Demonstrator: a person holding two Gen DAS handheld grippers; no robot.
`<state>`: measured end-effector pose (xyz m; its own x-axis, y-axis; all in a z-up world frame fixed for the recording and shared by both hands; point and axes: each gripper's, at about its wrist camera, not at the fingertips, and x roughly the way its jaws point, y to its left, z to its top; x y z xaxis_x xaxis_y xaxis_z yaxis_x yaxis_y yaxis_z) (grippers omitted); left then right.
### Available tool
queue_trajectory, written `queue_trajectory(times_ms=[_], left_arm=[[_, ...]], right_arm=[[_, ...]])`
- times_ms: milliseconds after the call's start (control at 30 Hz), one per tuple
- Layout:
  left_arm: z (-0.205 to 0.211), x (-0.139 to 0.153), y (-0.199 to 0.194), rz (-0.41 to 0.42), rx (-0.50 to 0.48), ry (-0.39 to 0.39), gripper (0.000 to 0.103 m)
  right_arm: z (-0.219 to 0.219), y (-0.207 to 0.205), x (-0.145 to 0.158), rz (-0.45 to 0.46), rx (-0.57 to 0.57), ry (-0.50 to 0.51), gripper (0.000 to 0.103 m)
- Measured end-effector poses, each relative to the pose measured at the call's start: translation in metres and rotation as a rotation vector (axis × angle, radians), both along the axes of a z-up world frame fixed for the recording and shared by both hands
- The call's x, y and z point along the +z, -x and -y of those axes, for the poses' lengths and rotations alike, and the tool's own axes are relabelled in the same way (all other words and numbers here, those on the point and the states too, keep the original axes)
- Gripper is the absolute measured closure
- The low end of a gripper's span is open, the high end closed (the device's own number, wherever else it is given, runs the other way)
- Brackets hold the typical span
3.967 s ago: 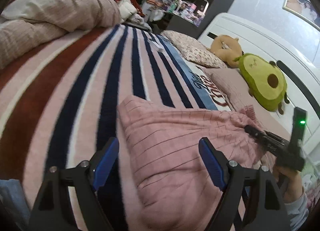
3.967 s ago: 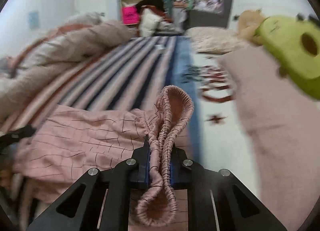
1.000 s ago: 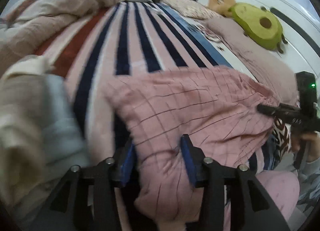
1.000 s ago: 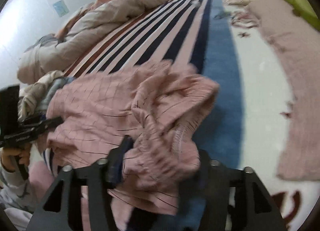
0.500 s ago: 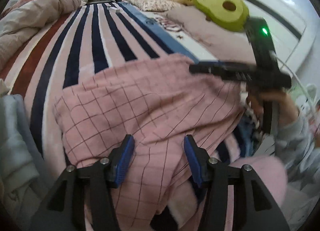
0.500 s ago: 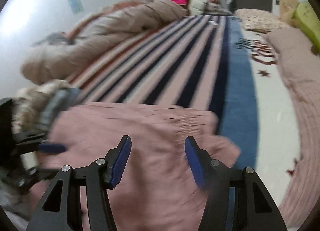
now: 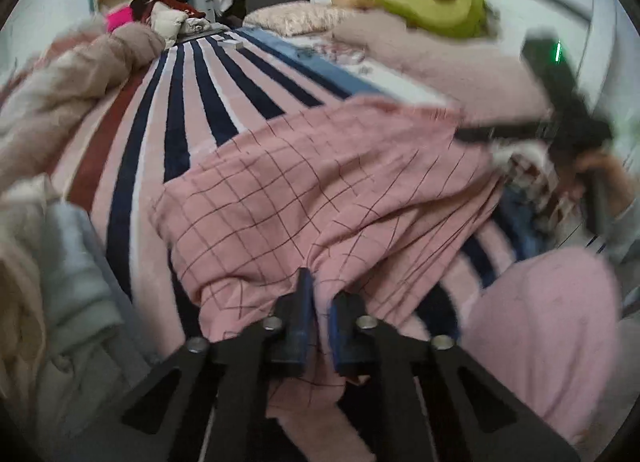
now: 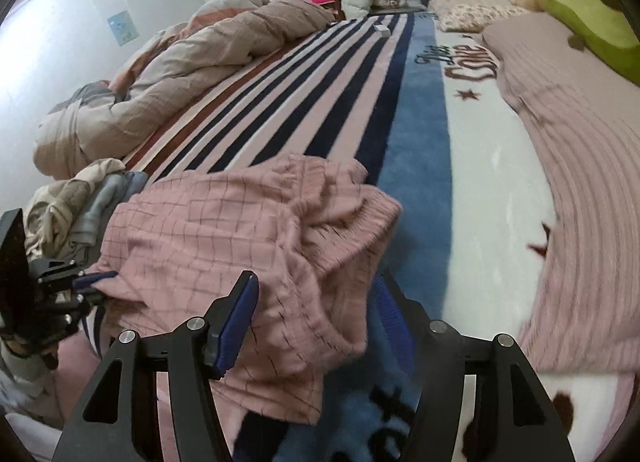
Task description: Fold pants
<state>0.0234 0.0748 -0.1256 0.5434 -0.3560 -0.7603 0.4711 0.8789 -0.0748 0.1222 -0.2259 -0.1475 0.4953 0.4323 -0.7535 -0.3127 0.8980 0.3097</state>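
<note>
Pink checked pants (image 7: 320,181) lie spread on the striped blanket (image 7: 208,101), their near edge hanging toward me. My left gripper (image 7: 318,302) is shut on a fold of that near edge; in the right wrist view it (image 8: 94,278) pinches the pants' left end. The bunched waistband end of the pants (image 8: 304,221) lies between the fingers of my right gripper (image 8: 316,302). Its jaws are opening and the blue pads stand off the cloth. In the left wrist view the right gripper (image 7: 468,133) shows blurred at the pants' far right end.
A pile of folded clothes (image 8: 80,197) sits left of the pants. A rumpled duvet (image 8: 180,73) fills the bed's left side. An avocado plush (image 7: 436,9) and pillows lie along the headboard. A person's pink-clad leg (image 7: 552,322) is at the bed's edge.
My left jaws have closed on the pants' near edge, and that gripper has rolled. The right gripper has shifted right in the left wrist view; the waistband now lies bunched between its fingers.
</note>
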Motion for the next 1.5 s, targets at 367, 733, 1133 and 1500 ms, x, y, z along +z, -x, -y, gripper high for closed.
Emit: queue_trajectory(times_ms=[367, 733, 1133, 1500], left_arm=[[-0.035, -0.011, 0.035, -0.082, 0.01, 0.021, 0.102], [-0.046, 0.001, -0.018, -0.128, 0.233, 0.27, 0.028], [-0.026, -0.031, -0.049, -0.214, 0.281, 0.36, 0.07], [-0.052, 0.08, -0.019, 0.057, 0.236, 0.367, 0.08]], right_arm=[[0.012, 0.008, -0.004, -0.046, -0.035, -0.05, 0.046], [0.001, -0.014, -0.002, -0.036, -0.028, -0.013, 0.024], [-0.04, -0.023, -0.036, -0.137, 0.13, -0.153, 0.08], [-0.075, -0.004, 0.068, 0.099, 0.162, -0.122, 0.087]])
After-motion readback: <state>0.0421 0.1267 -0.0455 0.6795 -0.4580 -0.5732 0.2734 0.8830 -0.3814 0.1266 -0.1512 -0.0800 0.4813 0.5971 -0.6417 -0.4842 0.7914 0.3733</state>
